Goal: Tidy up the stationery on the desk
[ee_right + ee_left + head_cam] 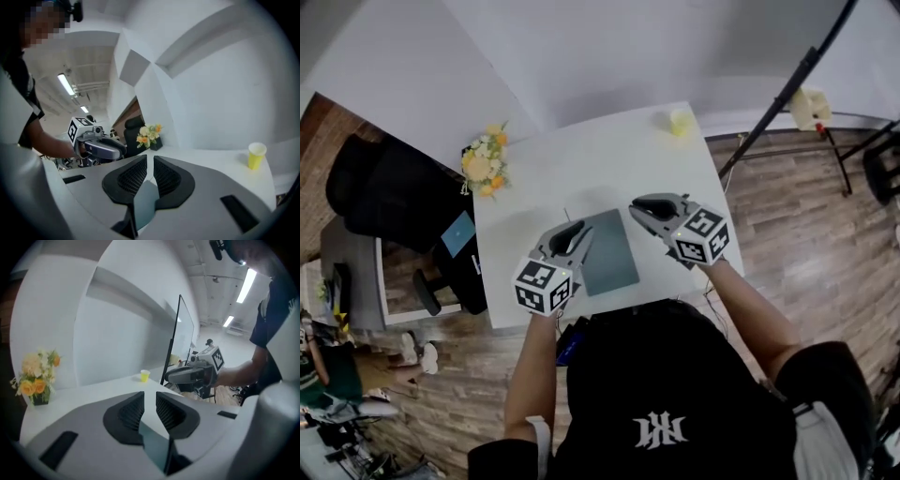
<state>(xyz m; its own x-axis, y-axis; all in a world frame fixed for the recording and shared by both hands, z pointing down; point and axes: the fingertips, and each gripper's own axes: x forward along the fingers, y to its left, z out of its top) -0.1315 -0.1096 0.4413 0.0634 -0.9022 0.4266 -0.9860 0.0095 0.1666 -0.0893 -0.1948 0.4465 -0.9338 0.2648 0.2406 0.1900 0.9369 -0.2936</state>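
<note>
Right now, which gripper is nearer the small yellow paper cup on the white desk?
Right. The right gripper hangs nearside of the yellow cup; the left gripper is farther back, leftward.

1. Here's the white table, a plain rectangular top, bright and mostly bare from edge to edge.
2. Over at the far left corner sits a bunch of yellow, orange and cream flowers in a small dark pot, right against the left edge, blooms spilling past it.
3. Across at the far right corner, a small yellow paper cup stands upright, well apart from everything else.
4. Down by the near edge, about midway along it, there's a grey-green notebook, closed, turned a little askew to the table's edges.
5. Between notebook, flowers and cup, the top shows only white surface.
</note>
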